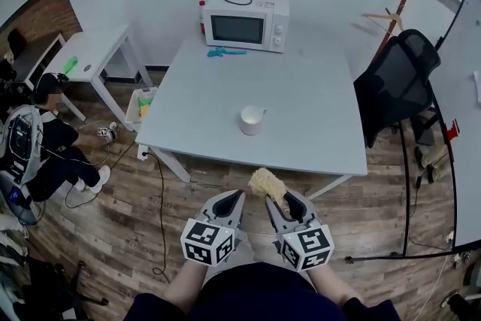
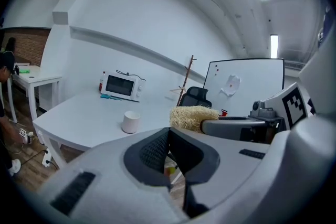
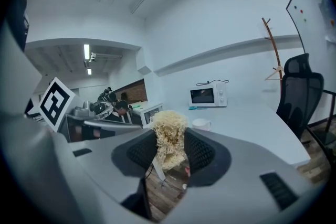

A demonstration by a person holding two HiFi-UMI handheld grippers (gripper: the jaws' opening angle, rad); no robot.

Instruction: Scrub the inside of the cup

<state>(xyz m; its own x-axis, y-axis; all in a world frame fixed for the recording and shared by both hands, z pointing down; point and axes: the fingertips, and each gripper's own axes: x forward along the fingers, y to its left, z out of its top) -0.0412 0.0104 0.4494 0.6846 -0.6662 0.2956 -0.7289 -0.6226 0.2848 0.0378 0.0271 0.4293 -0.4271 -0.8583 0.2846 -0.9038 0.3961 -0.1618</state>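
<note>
Scrubbing is not begun: a sponge (image 3: 169,134) is pinched by the right gripper (image 3: 169,153); the left gripper (image 2: 168,150) is pressed together, empty. The cup (image 1: 252,119), well ahead, must be reached.

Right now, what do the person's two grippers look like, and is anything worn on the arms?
Both the left gripper and right gripper have light grey, wedge-shaped plastic bodies tapering to two jaws lined with black ribbed pads. Each carries a white cube printed with black square markers. No cables show. The forearms have no sleeves; dark clothing sits below them.
</note>
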